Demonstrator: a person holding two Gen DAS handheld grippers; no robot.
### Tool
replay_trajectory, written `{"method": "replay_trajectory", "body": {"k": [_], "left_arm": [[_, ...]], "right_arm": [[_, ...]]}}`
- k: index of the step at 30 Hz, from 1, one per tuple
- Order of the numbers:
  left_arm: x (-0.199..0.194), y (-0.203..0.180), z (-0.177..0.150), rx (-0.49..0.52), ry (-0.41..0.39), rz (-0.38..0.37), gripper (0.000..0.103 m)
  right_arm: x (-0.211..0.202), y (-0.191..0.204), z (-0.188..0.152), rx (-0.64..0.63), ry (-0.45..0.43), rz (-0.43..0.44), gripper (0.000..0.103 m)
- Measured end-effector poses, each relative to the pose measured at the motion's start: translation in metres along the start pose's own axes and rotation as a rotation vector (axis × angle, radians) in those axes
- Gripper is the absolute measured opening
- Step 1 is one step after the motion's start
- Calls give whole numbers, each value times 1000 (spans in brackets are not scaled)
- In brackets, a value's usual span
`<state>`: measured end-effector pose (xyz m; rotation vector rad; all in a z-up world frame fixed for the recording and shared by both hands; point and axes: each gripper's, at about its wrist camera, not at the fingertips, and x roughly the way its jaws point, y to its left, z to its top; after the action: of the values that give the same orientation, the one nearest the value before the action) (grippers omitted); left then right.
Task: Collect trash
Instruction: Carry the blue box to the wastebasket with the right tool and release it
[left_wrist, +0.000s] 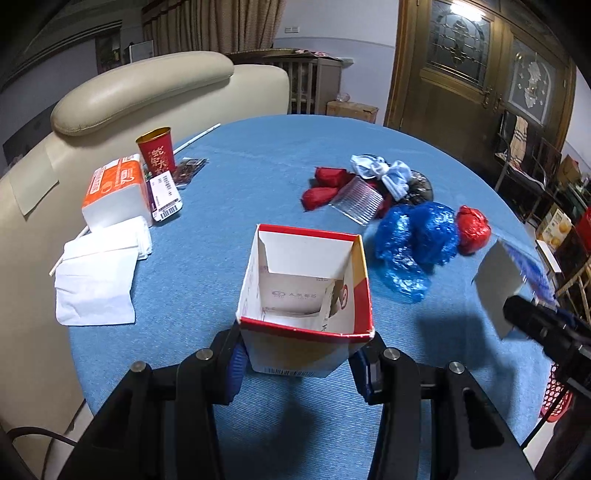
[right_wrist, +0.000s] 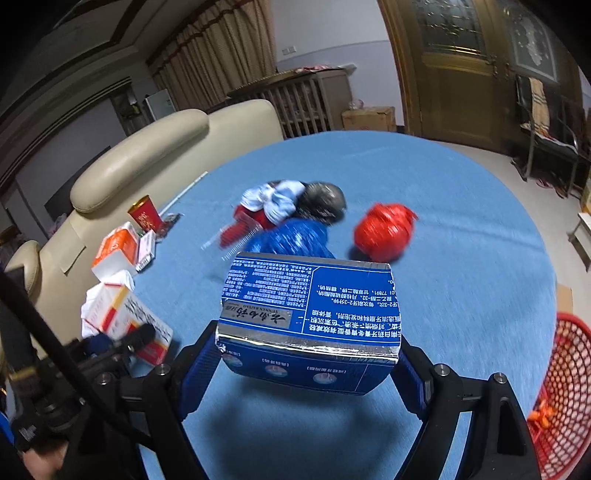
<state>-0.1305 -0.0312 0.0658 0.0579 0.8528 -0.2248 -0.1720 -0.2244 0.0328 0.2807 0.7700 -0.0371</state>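
Observation:
My left gripper (left_wrist: 300, 360) is shut on an open red-and-white carton (left_wrist: 306, 295), held upright above the blue tablecloth (left_wrist: 258, 166). In the right wrist view my right gripper (right_wrist: 306, 369) is shut on a blue box with silver edges (right_wrist: 310, 306), its pads pressing on both sides. That box (left_wrist: 498, 280) also shows at the right edge of the left wrist view. Beyond it lies a pile of trash: crumpled blue plastic (left_wrist: 417, 232), a red plastic ball (right_wrist: 384, 230), red wrappers (left_wrist: 325, 184), a clear ribbed tray (left_wrist: 358, 201) and a pale cloth (left_wrist: 384, 171).
A red mesh basket (right_wrist: 569, 391) stands below the table's right edge. At the left of the table are an orange-and-white tissue pack (left_wrist: 114, 192), a red cup (left_wrist: 157, 149) and white napkins (left_wrist: 96, 277). A cream sofa (left_wrist: 129, 96) backs the table.

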Motion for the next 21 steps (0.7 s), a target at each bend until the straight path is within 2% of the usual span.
{"method": "replay_trajectory", "body": {"k": [21], "left_arm": [[-8,-41,5,85,-7,-30,49]], "right_arm": [[-20,-28,-25,68,-4,-9,86]]}}
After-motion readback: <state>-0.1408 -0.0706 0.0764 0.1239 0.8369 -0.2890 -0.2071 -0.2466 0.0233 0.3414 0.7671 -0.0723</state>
